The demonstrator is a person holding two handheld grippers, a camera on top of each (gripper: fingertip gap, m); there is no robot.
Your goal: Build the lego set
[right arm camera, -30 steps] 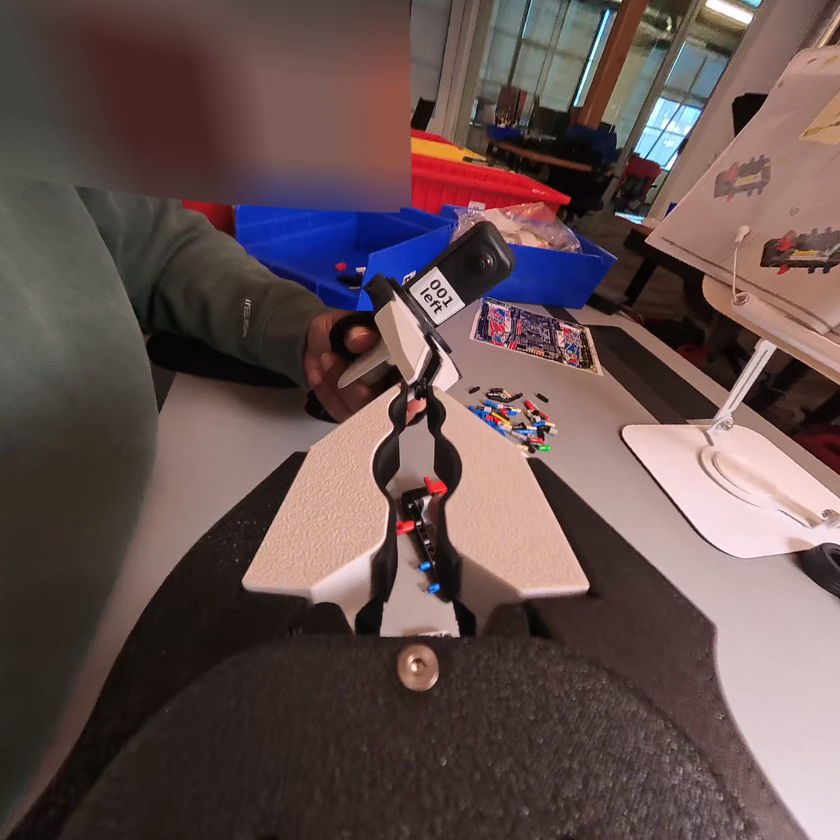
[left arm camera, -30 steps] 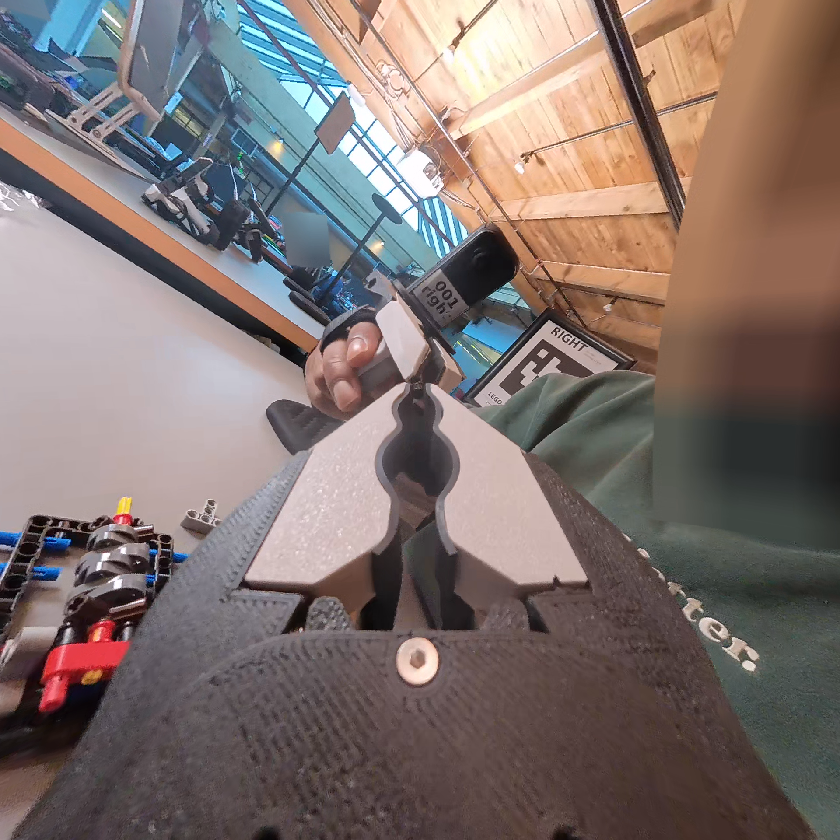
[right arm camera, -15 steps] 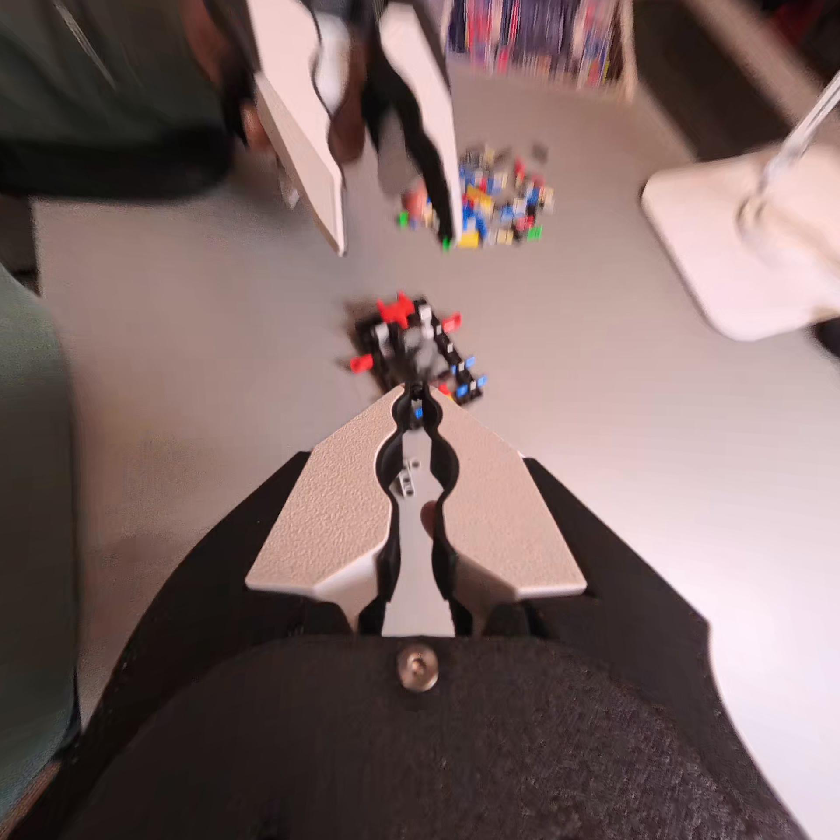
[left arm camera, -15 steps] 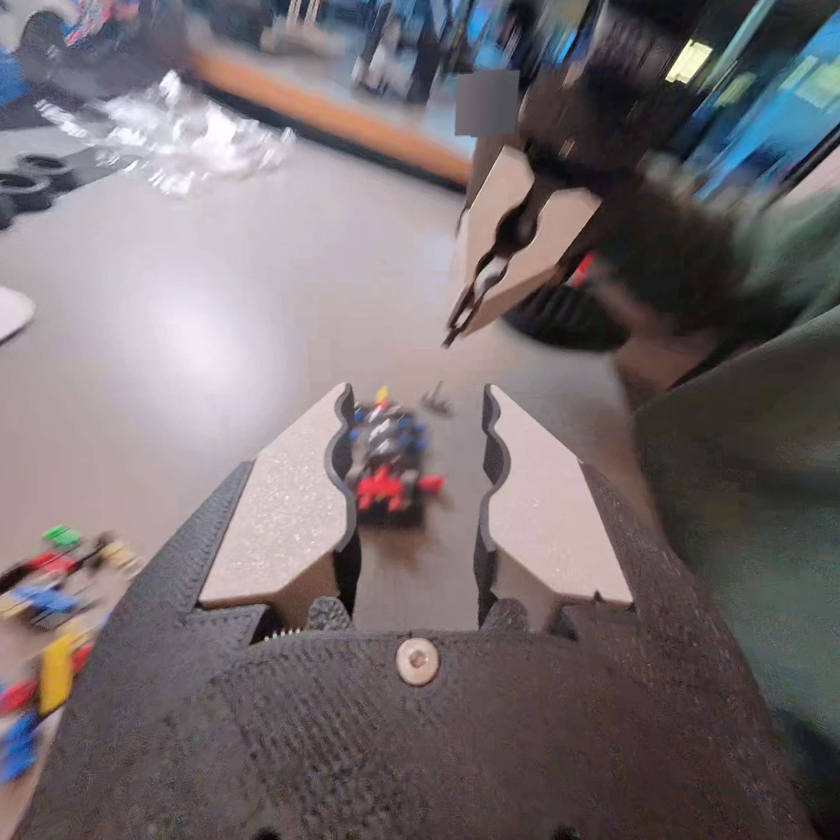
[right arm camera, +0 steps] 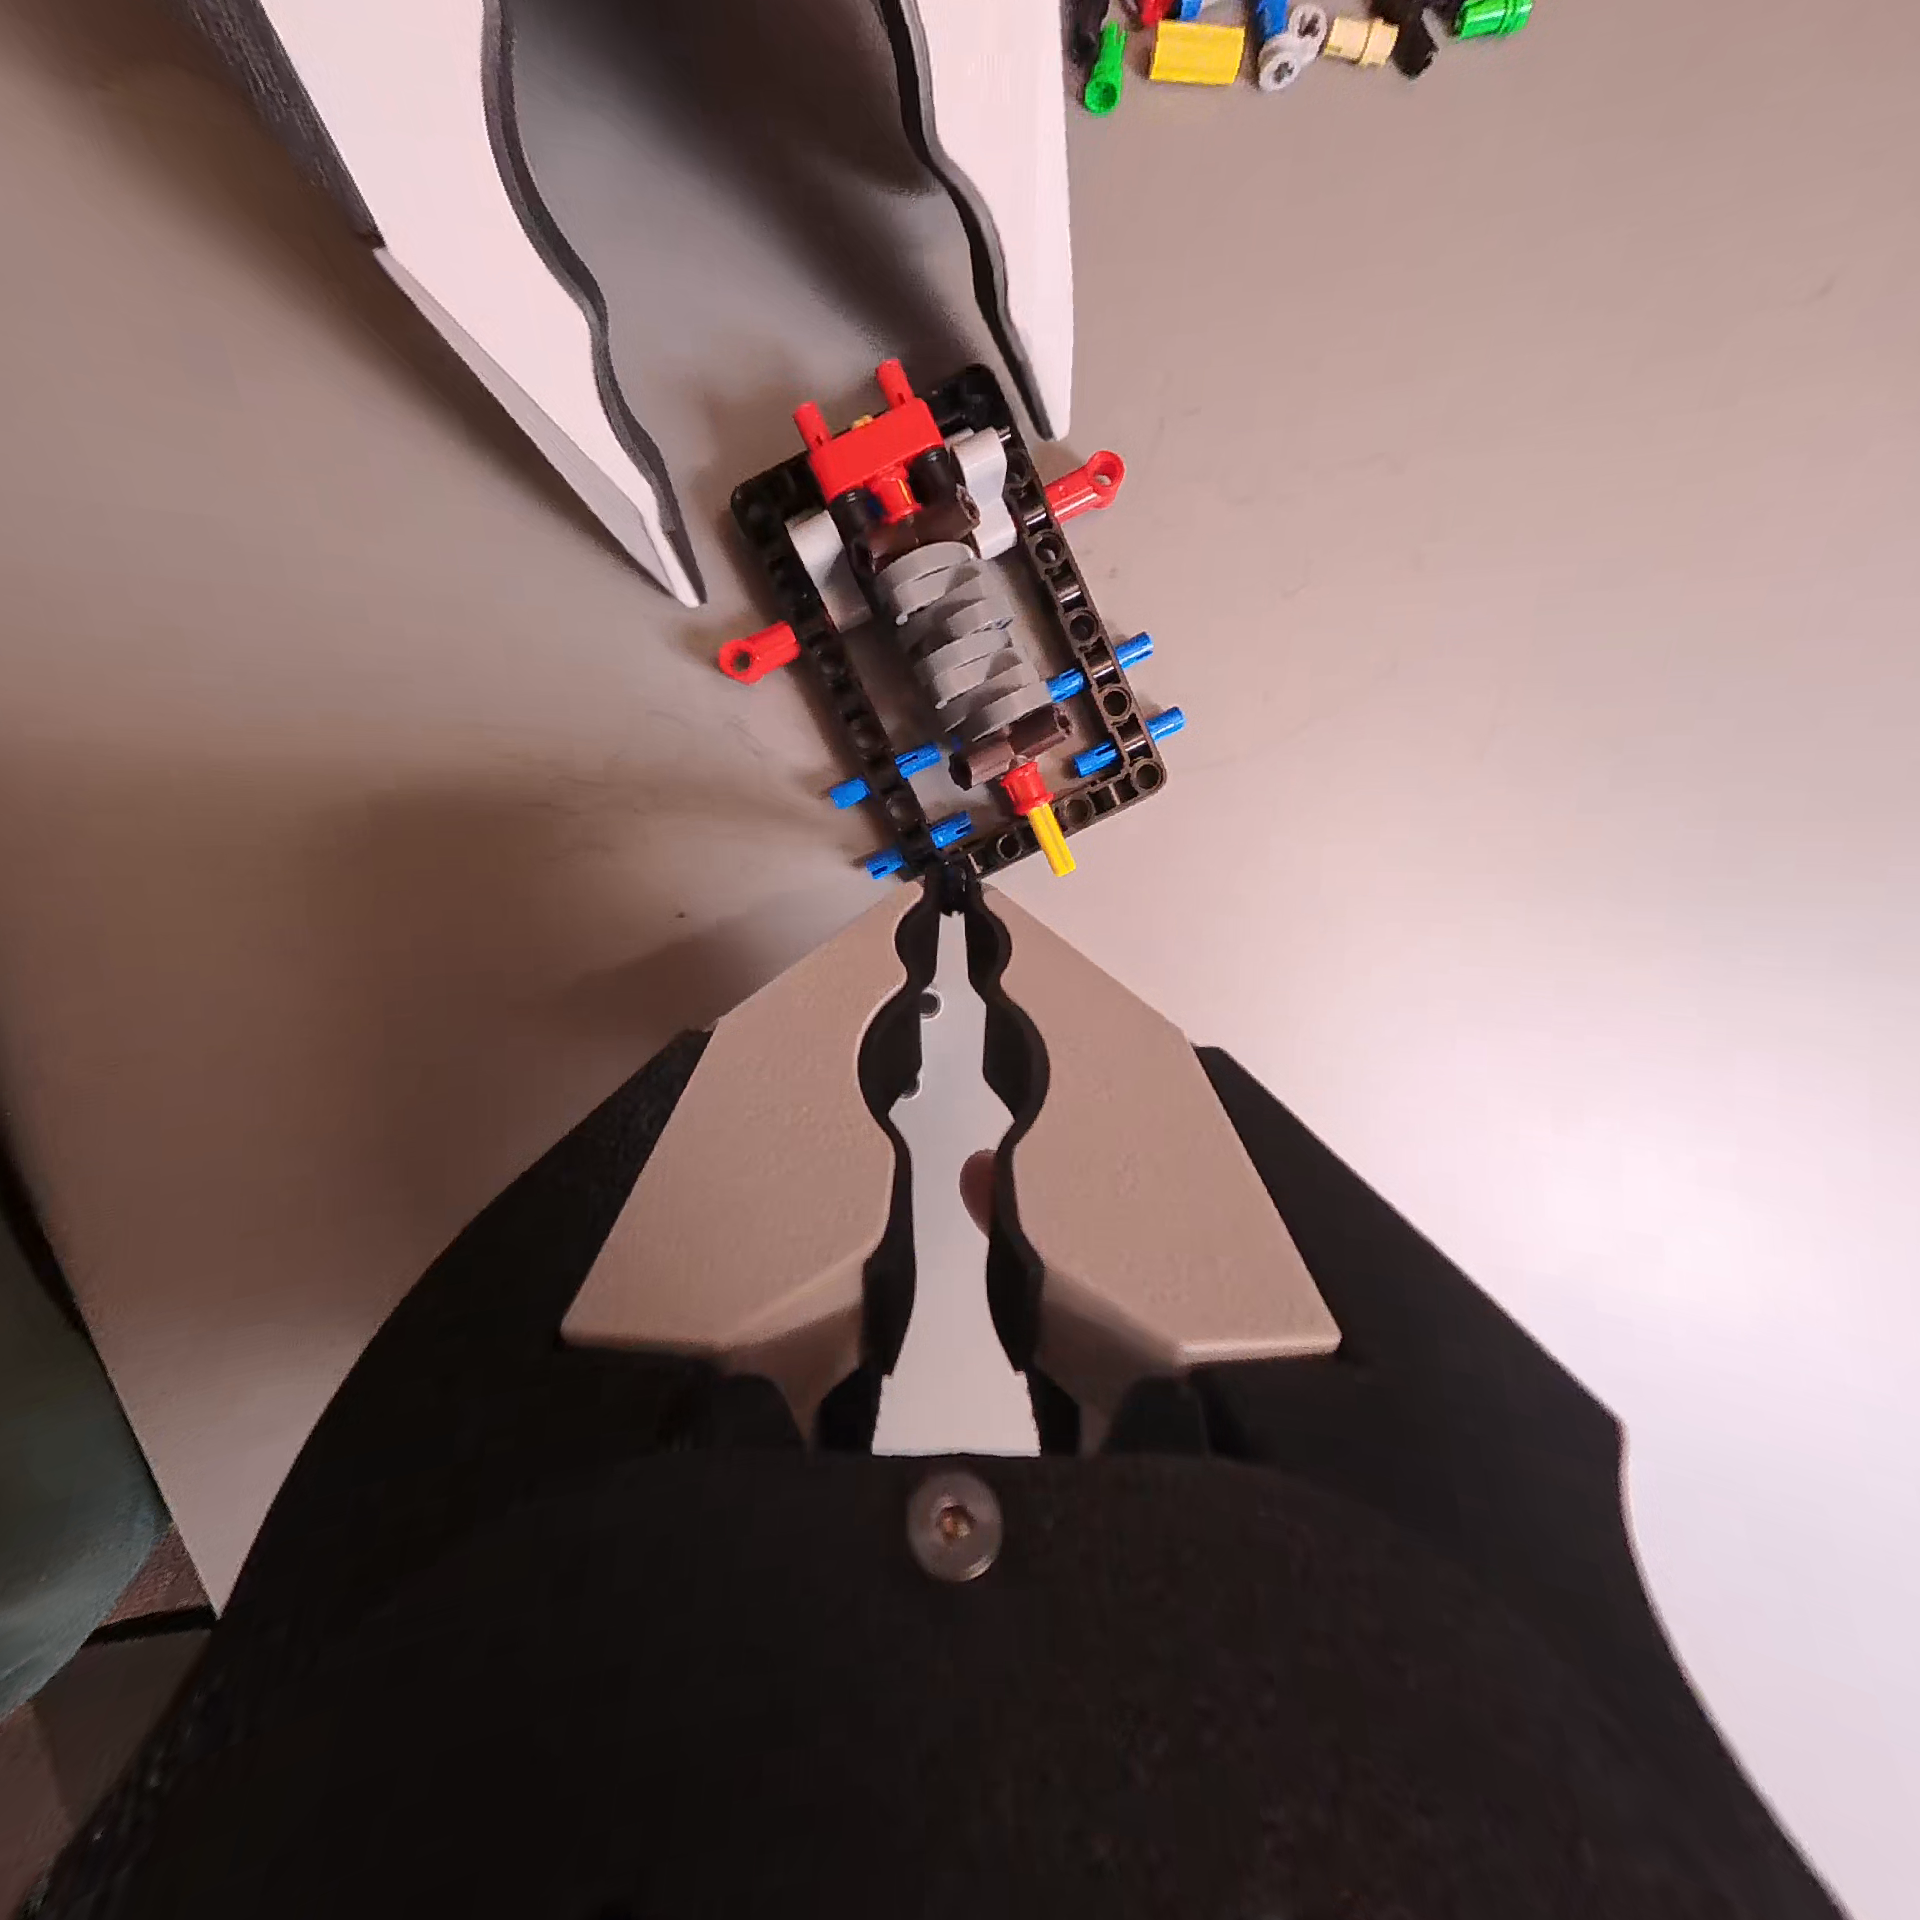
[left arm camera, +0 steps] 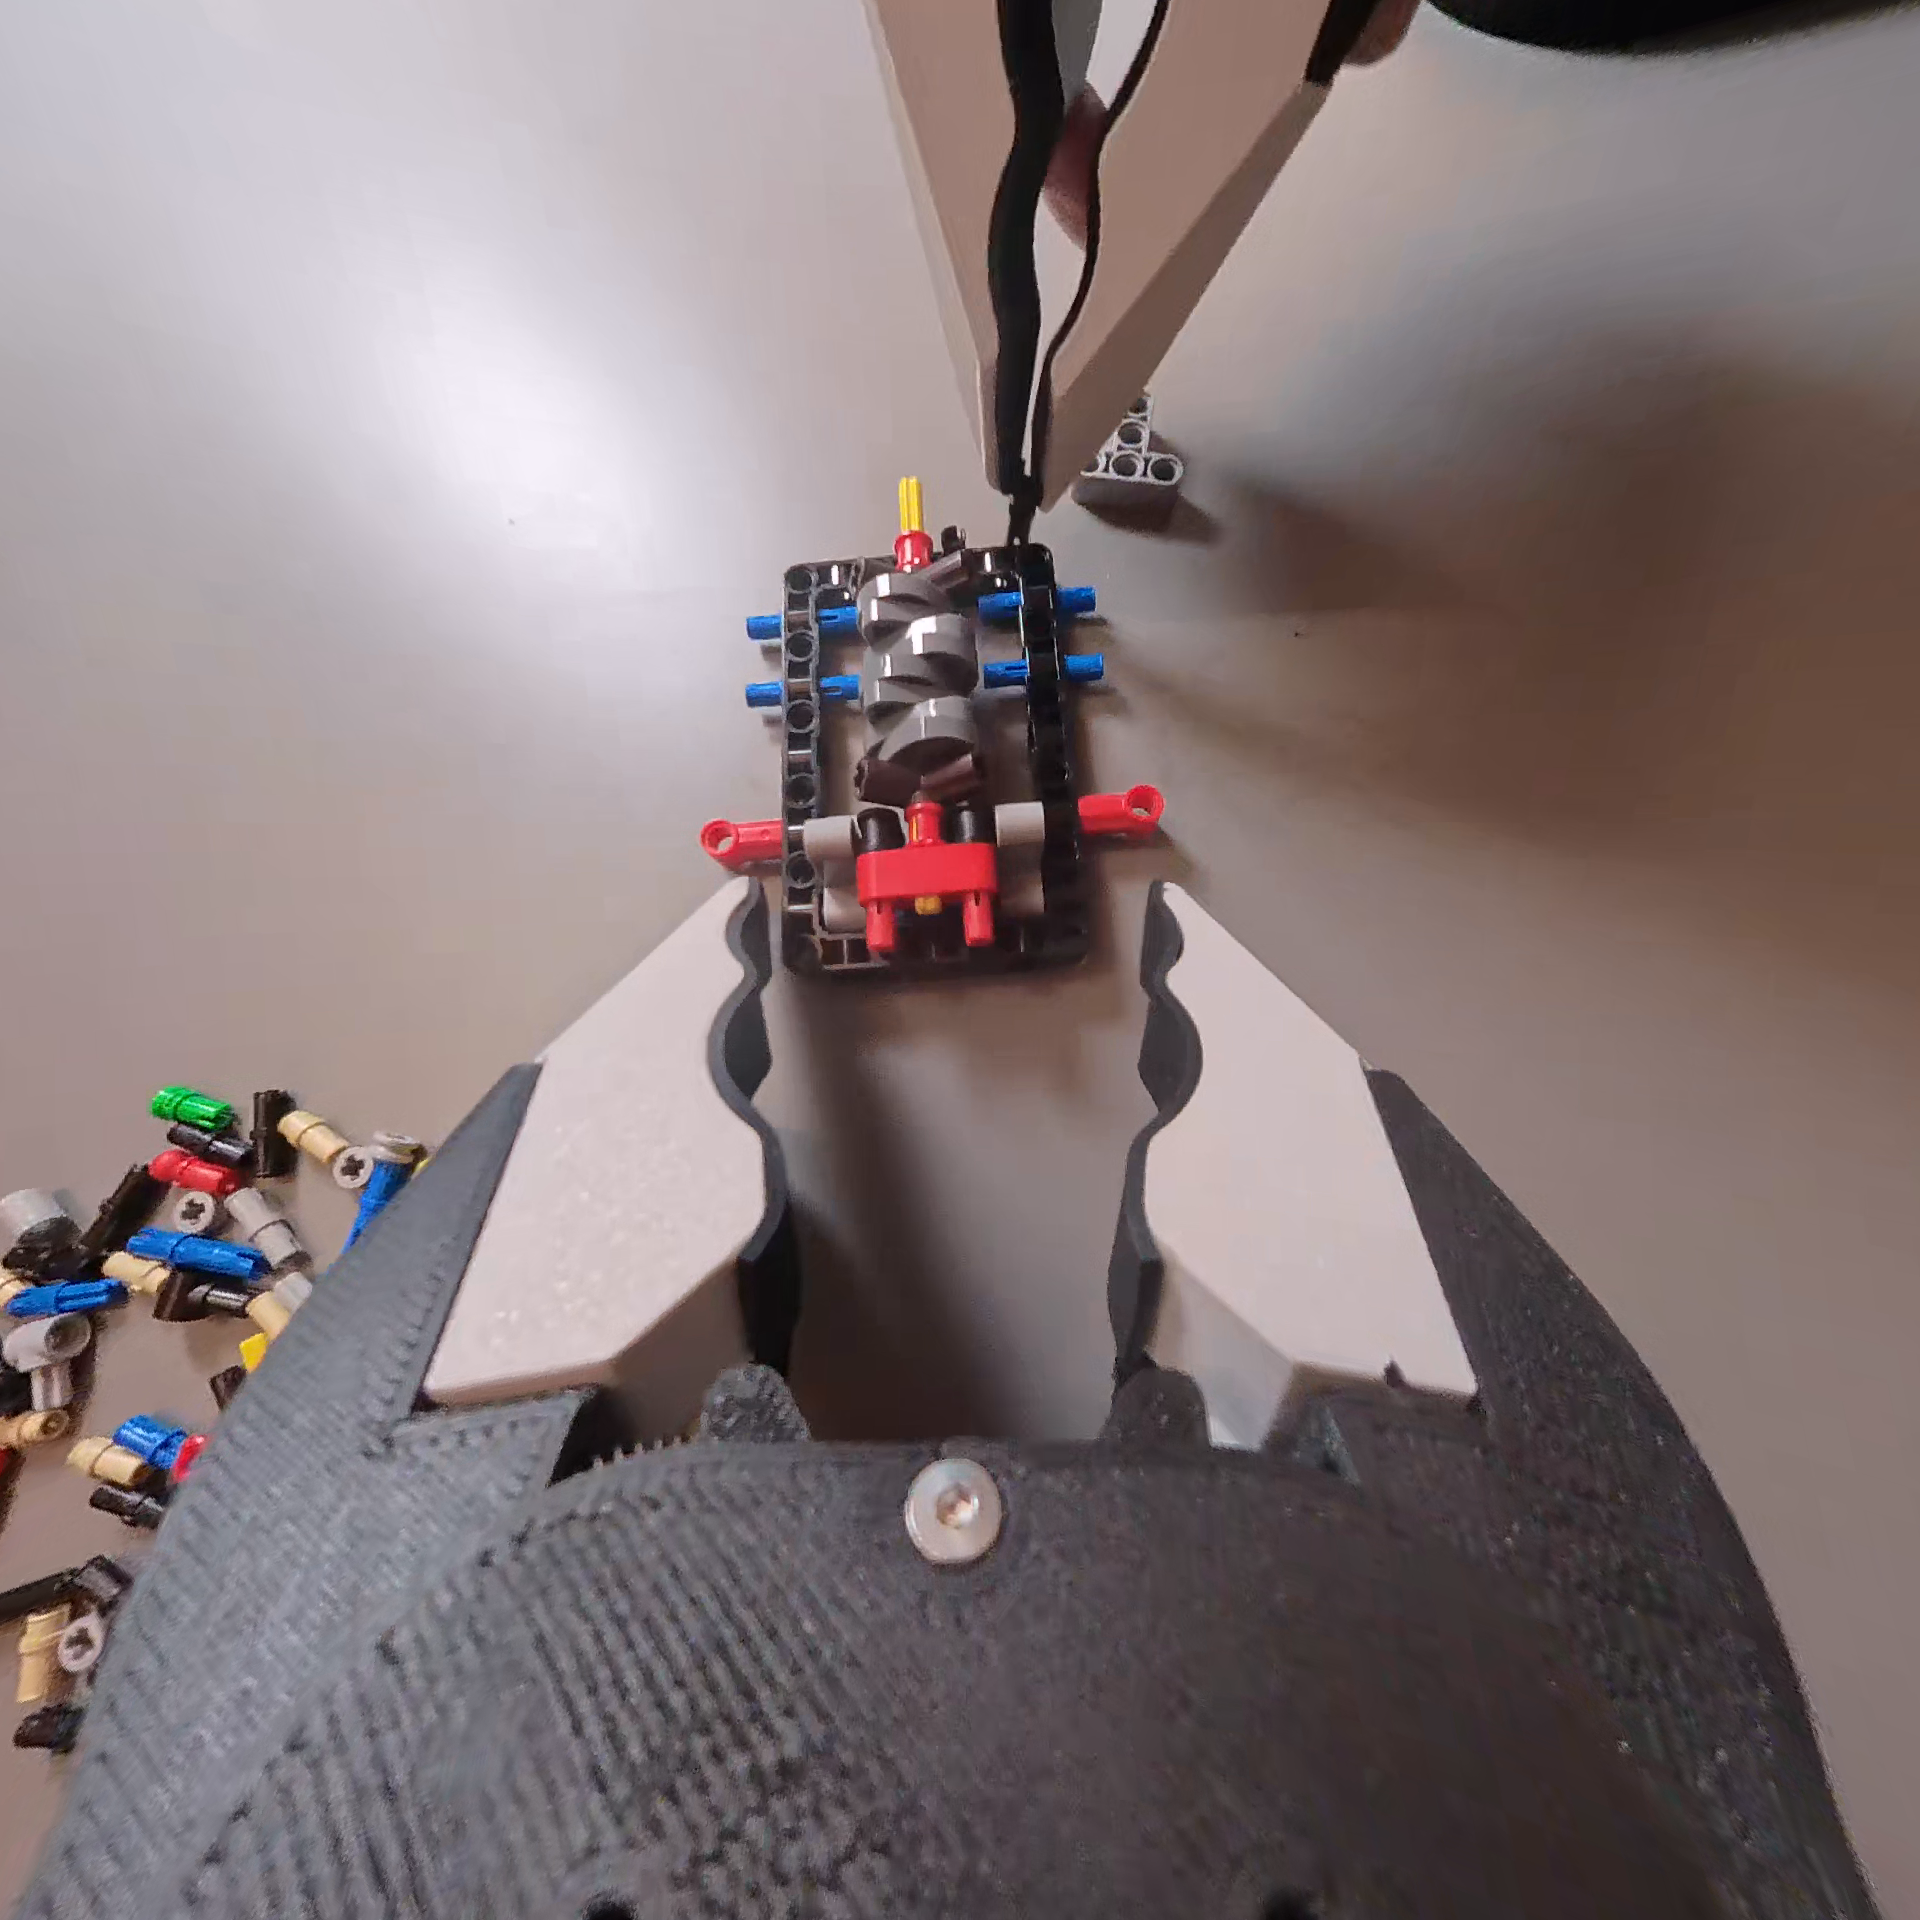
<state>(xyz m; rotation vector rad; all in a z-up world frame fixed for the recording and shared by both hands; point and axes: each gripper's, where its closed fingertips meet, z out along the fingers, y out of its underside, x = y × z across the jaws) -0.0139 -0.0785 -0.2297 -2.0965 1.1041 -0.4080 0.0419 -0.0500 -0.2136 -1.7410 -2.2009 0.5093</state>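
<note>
On the bench (left arm camera: 416,520), the half-built frame (left arm camera: 928,769) lies between the spread left gripper (left arm camera: 951,914) and the right gripper (right arm camera: 951,899), which pinches a tiny dark piece at the frame's corner; many loose parts (left arm camera: 156,1247) remain.

loose parts (left arm camera: 156,1278): cut by left edge | grey piece (left arm camera: 1132,462): half-hidden (behind claw)

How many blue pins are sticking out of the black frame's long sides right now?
4. On the black frame, two blue pins project from one long side and two from the opposite side, all toward the yellow-axle end. None seem hidden.
</note>
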